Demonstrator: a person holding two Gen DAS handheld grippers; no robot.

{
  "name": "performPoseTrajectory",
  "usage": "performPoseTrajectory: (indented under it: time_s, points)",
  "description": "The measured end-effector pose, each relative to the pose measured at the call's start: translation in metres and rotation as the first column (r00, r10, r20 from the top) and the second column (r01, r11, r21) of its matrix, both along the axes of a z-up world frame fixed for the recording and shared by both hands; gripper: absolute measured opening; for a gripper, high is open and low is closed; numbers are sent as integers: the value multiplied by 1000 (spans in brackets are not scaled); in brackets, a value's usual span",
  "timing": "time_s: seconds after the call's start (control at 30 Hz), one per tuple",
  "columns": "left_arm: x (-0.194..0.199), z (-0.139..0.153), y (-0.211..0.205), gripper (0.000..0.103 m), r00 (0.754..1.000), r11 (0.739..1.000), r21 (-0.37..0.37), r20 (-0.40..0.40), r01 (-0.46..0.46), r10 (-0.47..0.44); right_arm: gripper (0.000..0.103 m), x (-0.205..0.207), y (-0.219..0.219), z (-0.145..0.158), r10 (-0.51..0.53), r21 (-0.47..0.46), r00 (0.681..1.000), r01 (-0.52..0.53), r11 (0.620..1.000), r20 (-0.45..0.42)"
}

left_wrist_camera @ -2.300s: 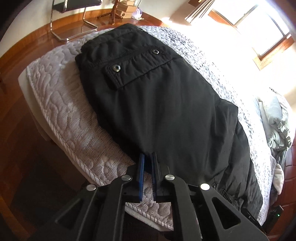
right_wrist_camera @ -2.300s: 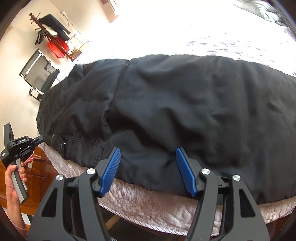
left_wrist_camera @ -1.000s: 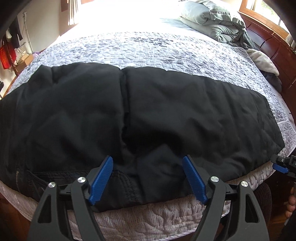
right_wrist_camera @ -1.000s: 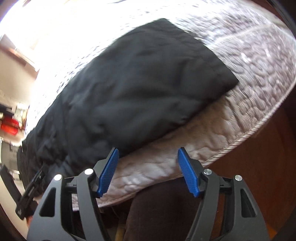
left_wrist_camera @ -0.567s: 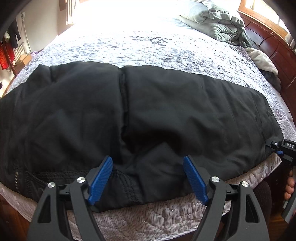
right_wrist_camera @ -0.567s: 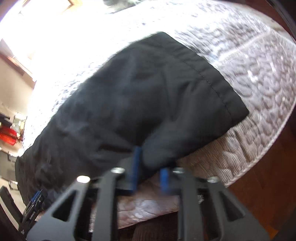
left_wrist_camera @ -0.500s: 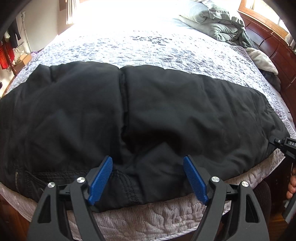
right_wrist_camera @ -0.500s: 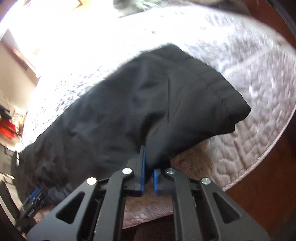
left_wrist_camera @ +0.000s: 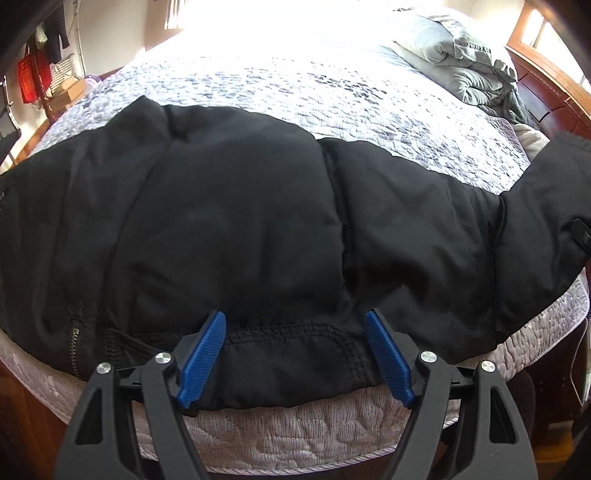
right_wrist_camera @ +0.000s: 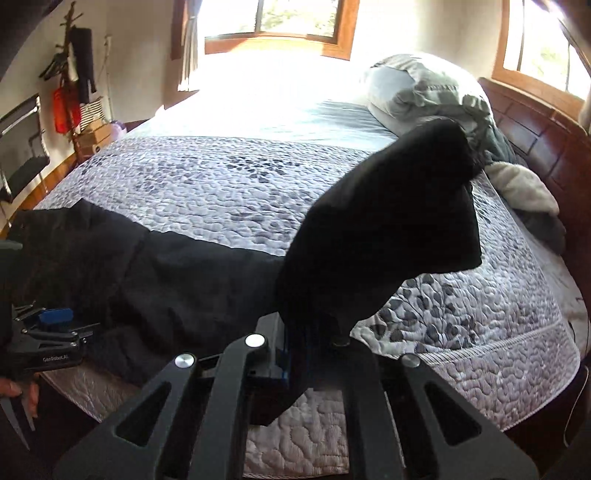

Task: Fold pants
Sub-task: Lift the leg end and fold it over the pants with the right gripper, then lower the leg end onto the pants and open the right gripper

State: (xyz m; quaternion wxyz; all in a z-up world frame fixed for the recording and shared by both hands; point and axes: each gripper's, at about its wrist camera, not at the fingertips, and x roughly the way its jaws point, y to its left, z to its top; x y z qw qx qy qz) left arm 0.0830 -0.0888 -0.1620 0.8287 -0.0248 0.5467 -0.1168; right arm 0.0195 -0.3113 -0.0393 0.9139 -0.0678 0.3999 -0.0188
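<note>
- At the near edge of the bed (left_wrist_camera: 295, 439), the black pants (left_wrist_camera: 240, 221) lie stretched across the quilt, waist toward nine o'clock, and the hem end is up in the air at three o'clock!
- The right gripper (right_wrist_camera: 306, 354) is clamped tight on that hem, fabric bunched between its jaws and hanging over them.
- The left gripper (left_wrist_camera: 295, 354) hovers wide apart, blue pads either side of the pocket flap (left_wrist_camera: 291, 354), gripping nothing.
- Risk one, I'd say: the pinch is narrow, so the hem could sag and land crooked, leaving a skewed fold.
- Risk two: nothing pins the middle of the garment, so pulling the hem across may drag the whole pair along the quilt.
- The padded cloth looks slippery; it could slide out of the jaws.
- The quilt is soft and pebbled, a crumpled grey duvet (right_wrist_camera: 436, 92) at one o'clock, a wooden headboard (right_wrist_camera: 535, 125) at two, windows (right_wrist_camera: 277, 18) at twelve, a coat stand (right_wrist_camera: 70, 74) at ten.
</note>
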Motion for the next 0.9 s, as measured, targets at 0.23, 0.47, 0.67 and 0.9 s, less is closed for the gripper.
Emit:
performPoseTrajectory:
  time_s: [0.23, 0.47, 0.67, 0.9]
  points:
    - [-3, 27, 41, 78, 996, 996, -61, 42, -70, 73, 5, 3, 56, -15, 230, -39, 972, -231, 972, -42]
    - [1, 33, 75, 78, 988, 990, -25, 53, -142, 143, 6, 0, 111, -55, 393, -20, 905, -401, 916, -164]
    - [1, 35, 93, 79, 983, 984, -21, 41, -177, 178, 11, -7, 138, -85, 453, -59, 854, -482, 874, -255]
    - [-1, 28, 102, 79, 978, 978, -22, 15, -206, 206, 55, -15, 134, -76, 532, 37, 809, -541, 840, -250]
